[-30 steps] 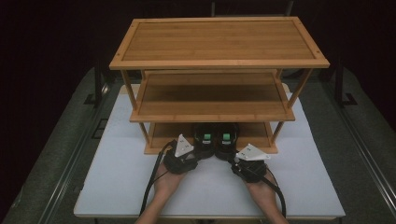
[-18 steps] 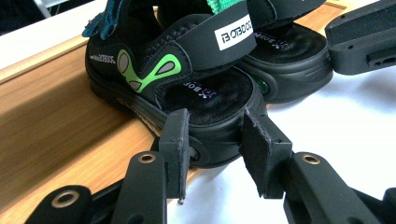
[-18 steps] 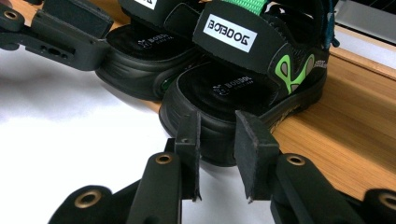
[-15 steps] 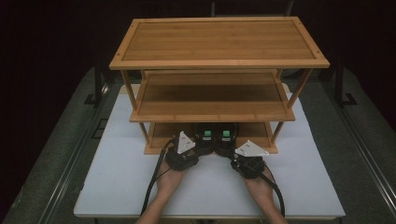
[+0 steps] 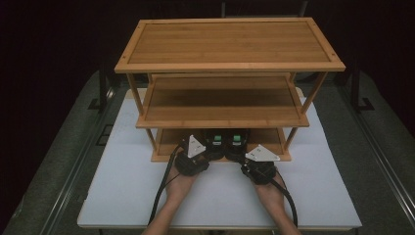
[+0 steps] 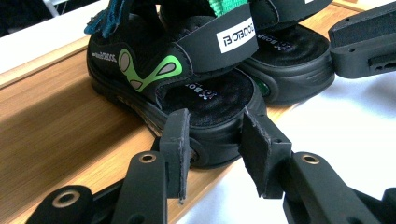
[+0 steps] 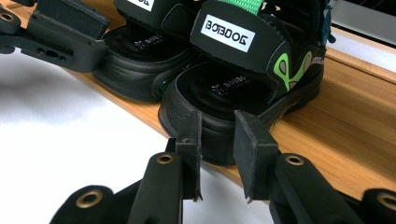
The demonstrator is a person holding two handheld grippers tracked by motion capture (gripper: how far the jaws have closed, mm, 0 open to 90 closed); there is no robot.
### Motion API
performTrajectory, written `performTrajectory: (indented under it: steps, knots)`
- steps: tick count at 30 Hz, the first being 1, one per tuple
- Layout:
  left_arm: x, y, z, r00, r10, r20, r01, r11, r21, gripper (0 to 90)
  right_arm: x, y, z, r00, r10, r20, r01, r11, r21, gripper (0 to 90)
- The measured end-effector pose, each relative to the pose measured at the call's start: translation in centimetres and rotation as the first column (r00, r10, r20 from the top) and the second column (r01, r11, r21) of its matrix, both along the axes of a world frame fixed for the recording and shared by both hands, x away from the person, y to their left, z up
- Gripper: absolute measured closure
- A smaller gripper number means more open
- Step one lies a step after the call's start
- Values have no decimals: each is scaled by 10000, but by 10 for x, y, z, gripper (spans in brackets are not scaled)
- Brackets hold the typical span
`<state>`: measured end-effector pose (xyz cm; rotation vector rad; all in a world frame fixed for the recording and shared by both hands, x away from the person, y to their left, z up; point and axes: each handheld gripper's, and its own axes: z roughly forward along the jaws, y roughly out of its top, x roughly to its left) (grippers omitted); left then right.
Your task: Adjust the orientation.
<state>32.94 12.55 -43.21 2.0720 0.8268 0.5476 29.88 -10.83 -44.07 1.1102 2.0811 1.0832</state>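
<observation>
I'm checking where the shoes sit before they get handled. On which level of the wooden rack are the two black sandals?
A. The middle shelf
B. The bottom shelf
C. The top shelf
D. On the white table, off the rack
B: in the high view the sandals sit on the bottom shelf of the rack, heels at its front edge, just ahead of the left tool and right tool.

Rack (image 5: 222, 100): bamboo-look wood, smooth satin finish w/ visible grain. Sandals (image 6: 187, 70): matt black rubbery soles, fabric straps, glossy green plastic accents, fuzzy cloth insoles. Hand-held gripper pads (image 7: 250, 149): matt, rough-edged black foam/rubber; arms smooth black plastic, brass-look rivets. Tabletop (image 5: 122, 191): matt white.
</observation>
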Motion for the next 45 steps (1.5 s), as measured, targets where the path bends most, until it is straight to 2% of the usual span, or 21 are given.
performTrajectory:
  steps: [22, 27, 36, 45]
  knots:
    - [12, -2, -2, 9998, 205, -80, -205, 9998, -5, 617, 12, 4, -2, 9998, -207, 32, 208, 9996, -206, 719]
    - [7, -1, 2, 10000, 3, -61, -3, 10000, -48, 615, 11, 1, -2, 9998, -148, -102, 147, 9997, -175, 716]
    - [-3, 1, 4, 9992, -338, -216, 335, 9994, -128, 578, 5, -9, 1, 9989, 134, -459, -124, 9997, 223, 652]
    - [-10, 4, 8, 9977, -637, -252, 631, 9977, -226, 544, -1, -19, 4, 9967, 448, -675, -428, 9986, 318, 594]
